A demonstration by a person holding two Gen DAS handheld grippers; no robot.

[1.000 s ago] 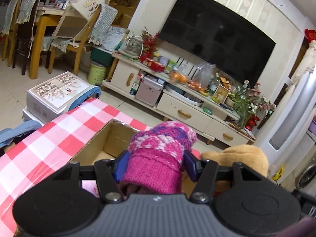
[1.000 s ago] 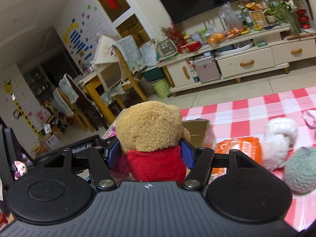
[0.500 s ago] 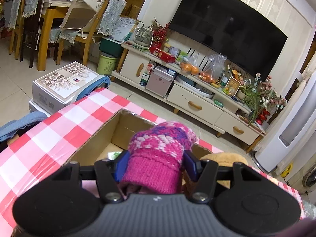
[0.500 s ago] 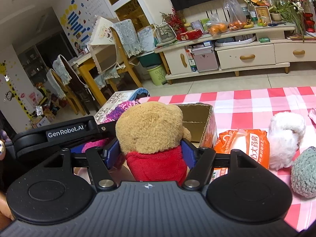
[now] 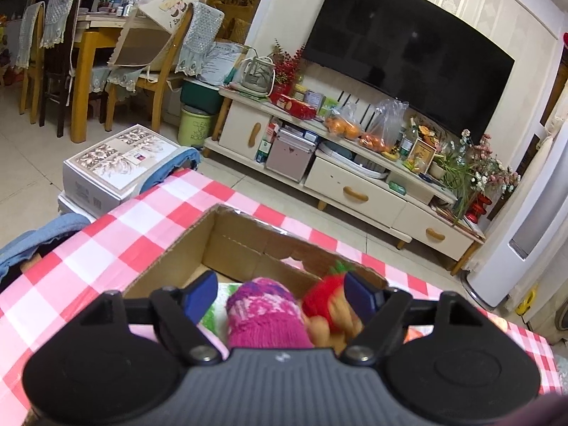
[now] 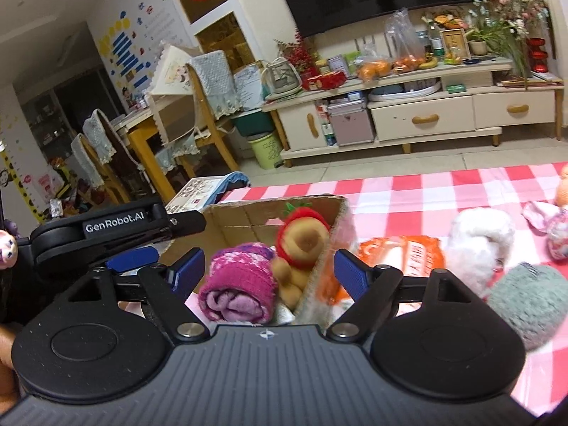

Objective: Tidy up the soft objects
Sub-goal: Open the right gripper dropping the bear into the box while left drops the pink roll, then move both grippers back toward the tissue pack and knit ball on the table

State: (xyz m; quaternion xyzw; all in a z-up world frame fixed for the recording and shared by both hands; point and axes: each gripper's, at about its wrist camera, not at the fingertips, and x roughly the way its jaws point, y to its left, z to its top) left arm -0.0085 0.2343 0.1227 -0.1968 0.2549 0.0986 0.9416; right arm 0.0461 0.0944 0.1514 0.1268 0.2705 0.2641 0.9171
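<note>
I have both grippers held low over the cardboard box (image 5: 227, 245) on the checked tablecloth (image 5: 117, 234), each pointing forward and slightly down into it. My left gripper (image 5: 282, 289) has its fingers spread wide, and the pink knit hat (image 5: 264, 314) lies loose between them, inside the box, touching neither blue pad as far as I can see. My right gripper (image 6: 268, 266) is spread as well, gripping nothing; its left finger (image 6: 186, 269) sits over the box interior and its right one just outside the box's right wall. From the right wrist view the rolled hat rests in the box beside the teddy bear (image 6: 301, 248) in its red hood, the two touching. Outside, to the right, lie an orange packet (image 6: 401, 255), a white fluffy toy (image 6: 479, 238) and a grey knit ball (image 6: 529, 301).
</note>
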